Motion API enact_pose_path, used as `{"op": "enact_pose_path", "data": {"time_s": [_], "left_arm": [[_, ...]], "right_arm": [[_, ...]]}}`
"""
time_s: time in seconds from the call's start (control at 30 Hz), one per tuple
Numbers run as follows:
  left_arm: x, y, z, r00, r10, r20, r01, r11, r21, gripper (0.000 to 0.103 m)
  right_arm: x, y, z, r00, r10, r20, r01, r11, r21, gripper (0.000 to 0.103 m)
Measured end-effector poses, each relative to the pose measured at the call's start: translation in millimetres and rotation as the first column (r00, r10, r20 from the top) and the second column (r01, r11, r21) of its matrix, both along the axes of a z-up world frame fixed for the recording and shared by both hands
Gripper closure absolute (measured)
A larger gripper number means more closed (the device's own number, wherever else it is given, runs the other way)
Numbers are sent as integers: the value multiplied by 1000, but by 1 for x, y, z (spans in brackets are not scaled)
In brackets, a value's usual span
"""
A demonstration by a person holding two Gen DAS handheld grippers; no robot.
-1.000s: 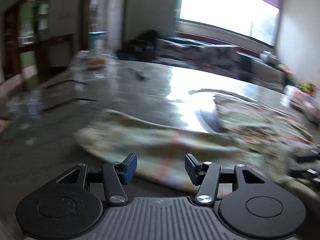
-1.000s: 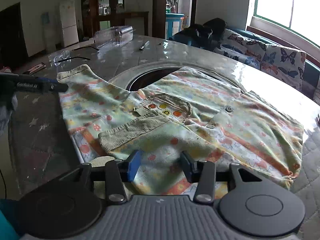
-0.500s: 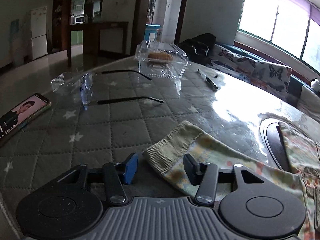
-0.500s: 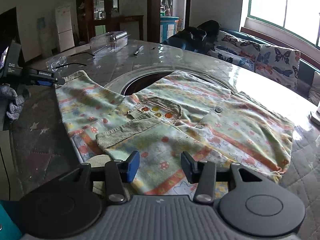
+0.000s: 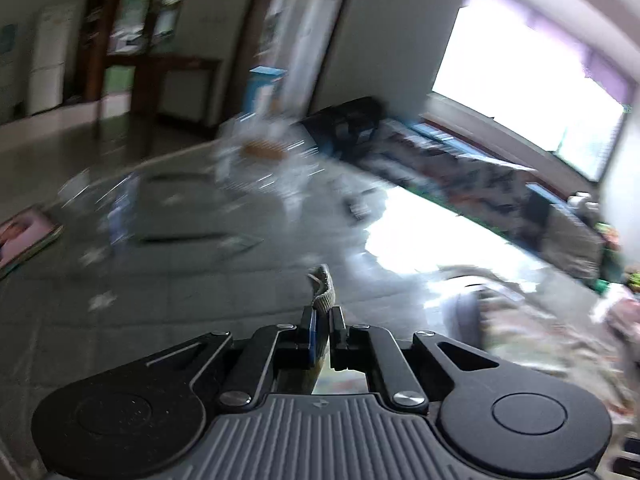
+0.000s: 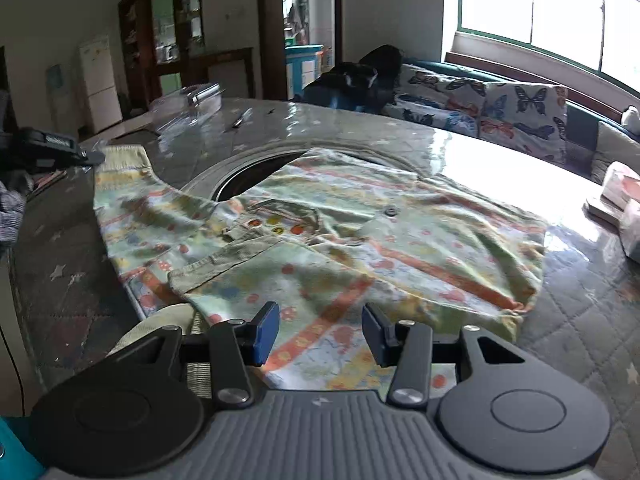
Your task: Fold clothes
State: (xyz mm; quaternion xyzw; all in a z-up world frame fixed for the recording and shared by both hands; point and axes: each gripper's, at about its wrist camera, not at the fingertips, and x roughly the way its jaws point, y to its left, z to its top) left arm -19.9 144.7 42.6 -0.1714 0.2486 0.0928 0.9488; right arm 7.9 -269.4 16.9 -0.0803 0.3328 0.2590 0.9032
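Observation:
A child's pale green patterned shirt lies spread on the round table, one sleeve stretched to the left. My left gripper is shut on the ribbed cuff of that sleeve, which sticks up between the pads; it also shows in the right wrist view at the cuff. The rest of the shirt is a blur at the right of the left wrist view. My right gripper is open and empty, just above the shirt's near hem.
The table has a quilted cover and a dark round opening under the shirt. A clear plastic box, a pen, glasses and a phone lie at the far left. A sofa stands behind.
My left gripper has closed on the sleeve cuff and is moving fast; its view is blurred. The right gripper has barely moved.

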Motion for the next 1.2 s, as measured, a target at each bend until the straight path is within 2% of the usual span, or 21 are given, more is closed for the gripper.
{"op": "enact_pose_path", "data": {"time_s": [0.1,0.2,0.33,0.43,0.6,0.67,0.8,0.87,0.93,0.97,1.0,1.2], "left_arm": [[0,-39,22,989,-140,57,140,990,2,97],[2,-81,41,955,-280,101,281,960,-3,97],[8,-139,55,878,-457,144,463,886,-12,98],[12,-182,56,812,-563,157,572,820,-18,98],[17,-239,35,716,-692,90,696,718,-7,97],[19,-251,22,698,-715,42,716,698,-16,97],[14,-263,1,645,-764,-38,764,645,-12,94],[10,-257,-3,633,-773,-47,773,634,-7,93],[9,-248,-2,636,-770,-46,771,637,-7,84],[10,-242,-1,646,-762,-45,762,647,-6,75],[11,-234,0,663,-747,-45,748,664,-1,71],[20,-185,-10,773,-628,-85,632,775,21,71]], "right_arm": [[-2,-11,3,999,-29,14,29,1000,12,57],[-5,-24,4,998,-66,25,65,998,27,57],[-7,-44,4,991,-129,30,128,991,44,57],[-11,-62,4,983,-182,32,180,982,54,57],[-15,-83,4,968,-247,30,244,967,77,57],[-15,-88,3,964,-265,27,262,961,84,57],[-11,-92,3,962,-273,8,271,957,102,60],[-9,-90,3,964,-268,-3,266,957,112,63],[-7,-86,3,967,-255,-9,255,959,123,64],[-5,-83,3,969,-249,-11,248,960,127,64],[-4,-80,3,971,-238,-17,238,962,133,64],[15,-59,-8,978,-205,-46,209,970,122,65]]}}
